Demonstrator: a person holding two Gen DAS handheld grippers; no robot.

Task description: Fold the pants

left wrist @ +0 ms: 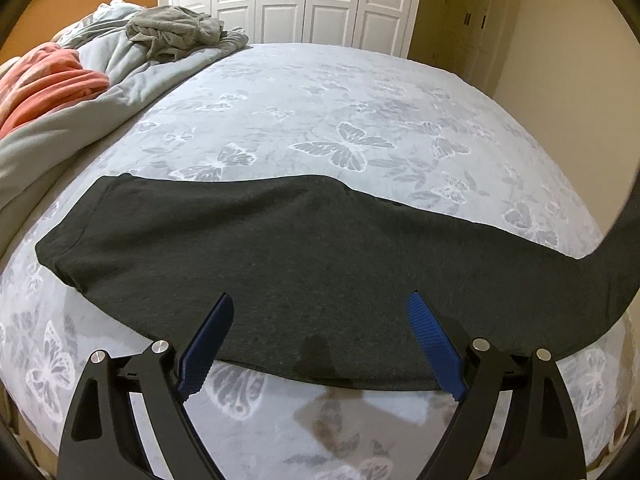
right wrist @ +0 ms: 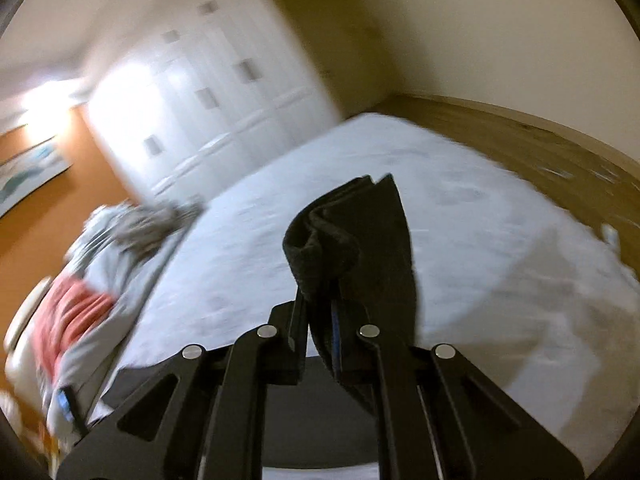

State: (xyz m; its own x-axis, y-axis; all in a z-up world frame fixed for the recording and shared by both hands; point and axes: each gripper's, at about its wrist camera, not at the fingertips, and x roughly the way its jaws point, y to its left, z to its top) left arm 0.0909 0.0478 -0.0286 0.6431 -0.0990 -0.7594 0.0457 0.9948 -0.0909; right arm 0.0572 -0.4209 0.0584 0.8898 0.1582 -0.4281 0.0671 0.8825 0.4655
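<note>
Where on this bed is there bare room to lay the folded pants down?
Bare sheet lies beyond the pants, toward the wardrobe, and in a narrower strip in front of them, by the left gripper. The left side is crowded with the heaped blankets.

Your right wrist view is motion-blurred, smearing the wardrobe (right wrist: 208,92) and bed (right wrist: 460,240). The pants (left wrist: 320,264) leg runs off your left view's right edge.
</note>
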